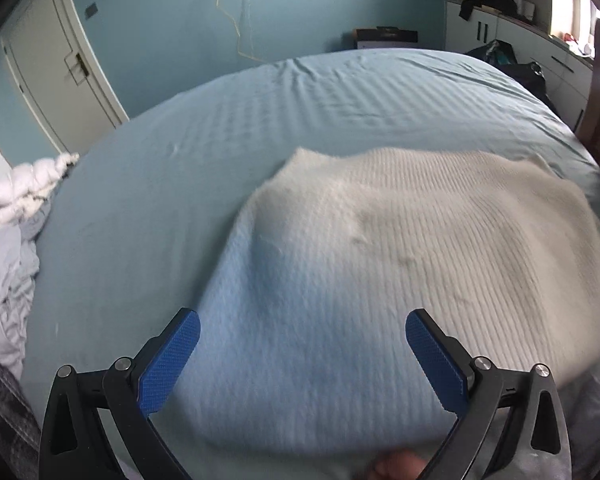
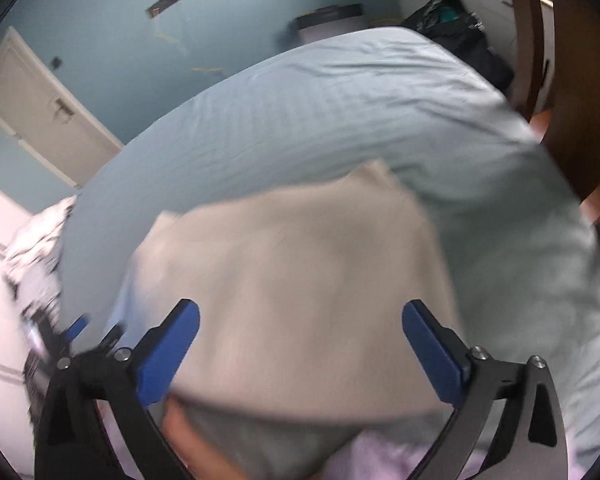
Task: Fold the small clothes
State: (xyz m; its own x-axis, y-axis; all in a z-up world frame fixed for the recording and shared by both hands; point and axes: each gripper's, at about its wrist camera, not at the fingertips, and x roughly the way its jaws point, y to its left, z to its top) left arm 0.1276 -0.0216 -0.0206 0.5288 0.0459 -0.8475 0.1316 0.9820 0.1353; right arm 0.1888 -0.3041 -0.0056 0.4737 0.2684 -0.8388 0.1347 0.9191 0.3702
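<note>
A cream ribbed knit garment (image 1: 379, 240) lies spread on the pale blue bed sheet (image 1: 260, 120), with one hump near its left side. My left gripper (image 1: 303, 316) hovers over the garment's near part, its blue pads wide apart and nothing between them. In the right wrist view, which is blurred, the same garment (image 2: 300, 248) shows as a roughly rectangular shape on the sheet (image 2: 300, 112). My right gripper (image 2: 300, 306) hangs above it, open and clear of the cloth. A patch of skin (image 2: 188, 440) shows below the garment's near edge.
Crumpled white bedding (image 1: 16, 216) is piled at the bed's left edge. A white door (image 1: 56, 68) is in the blue wall behind. White drawers (image 1: 539, 52) and a dark bag (image 1: 507, 64) stand at the far right, and brown wooden furniture (image 2: 571, 80) borders the bed's right side.
</note>
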